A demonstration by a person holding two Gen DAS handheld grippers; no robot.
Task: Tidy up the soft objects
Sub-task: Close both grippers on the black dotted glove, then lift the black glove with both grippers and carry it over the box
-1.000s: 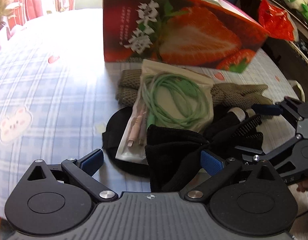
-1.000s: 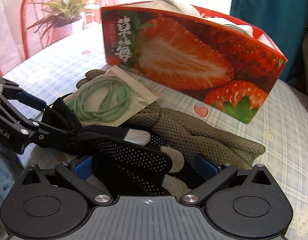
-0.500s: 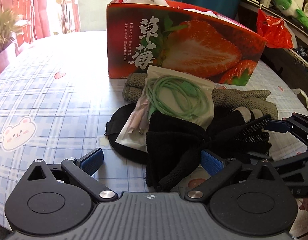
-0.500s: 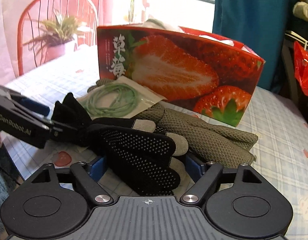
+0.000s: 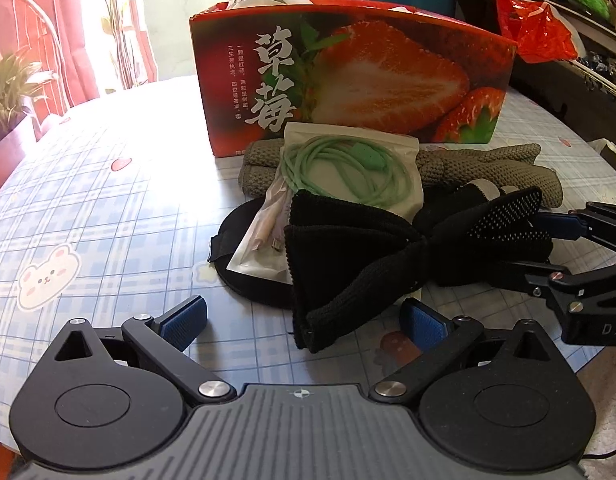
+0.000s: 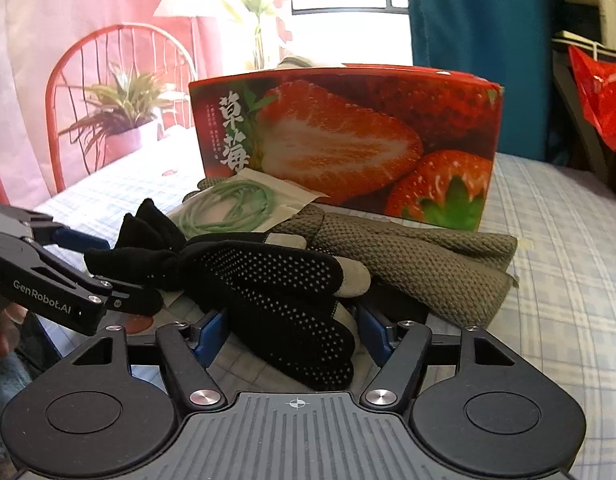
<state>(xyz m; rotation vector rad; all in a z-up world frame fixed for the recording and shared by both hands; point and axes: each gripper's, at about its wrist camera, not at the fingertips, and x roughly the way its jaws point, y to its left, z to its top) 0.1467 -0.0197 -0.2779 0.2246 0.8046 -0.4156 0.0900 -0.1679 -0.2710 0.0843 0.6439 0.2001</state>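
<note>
The black gloves [image 6: 275,280] are straddled by the right gripper [image 6: 289,330], whose jaws are closing around the dotted fingers; whether the pads [image 6: 209,330] press yet cannot be told. The cuff end [image 5: 332,292] is found between the wide-open jaws of the left gripper [image 5: 303,322], neither pad [image 5: 185,316] touching it. Beyond the left jaws a bagged green cable [image 5: 348,168] is laid over the cuffs, and under it a black round pad [image 5: 235,256] is seen. Ahead of the right jaws the grey knitted gloves [image 6: 420,256] are spread; farther on, the way is closed by a strawberry box [image 6: 348,140] on the checked tablecloth [image 5: 87,208].
</note>
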